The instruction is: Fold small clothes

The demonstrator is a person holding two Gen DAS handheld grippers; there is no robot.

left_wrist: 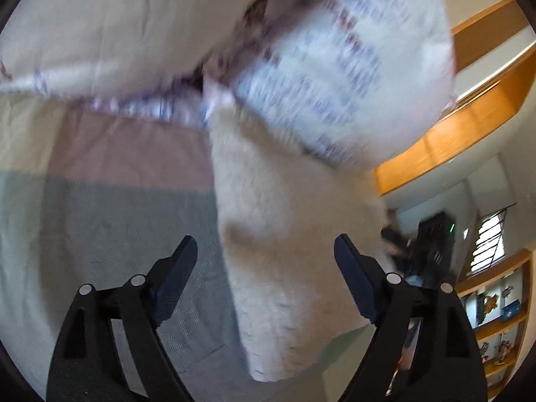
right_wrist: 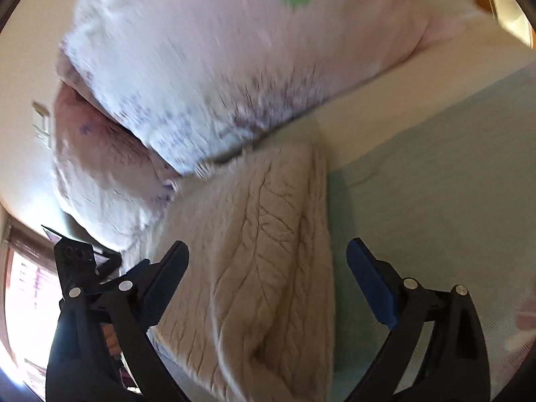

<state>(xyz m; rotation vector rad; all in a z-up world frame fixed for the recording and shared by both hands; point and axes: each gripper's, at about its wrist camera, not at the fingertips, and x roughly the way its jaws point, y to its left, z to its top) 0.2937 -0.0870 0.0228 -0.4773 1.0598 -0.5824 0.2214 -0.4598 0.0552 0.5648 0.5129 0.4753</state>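
Note:
A cream fuzzy knit garment (left_wrist: 284,234) lies on the bed, running from the pillows toward me; in the right wrist view (right_wrist: 268,251) its cable-knit texture shows clearly. My left gripper (left_wrist: 264,254) is open, its fingers on either side of the garment's near end, just above it. My right gripper (right_wrist: 268,261) is open too, fingers straddling the garment's width. Neither holds anything. Both views are blurred by motion.
The garment rests on a pale green bed sheet (right_wrist: 435,184), also seen in the left wrist view (left_wrist: 117,227). Patterned white pillows (left_wrist: 335,60) lie at the head of the bed, and show in the right wrist view (right_wrist: 234,67). A wooden shelf (left_wrist: 452,134) and window (right_wrist: 26,284) lie beyond.

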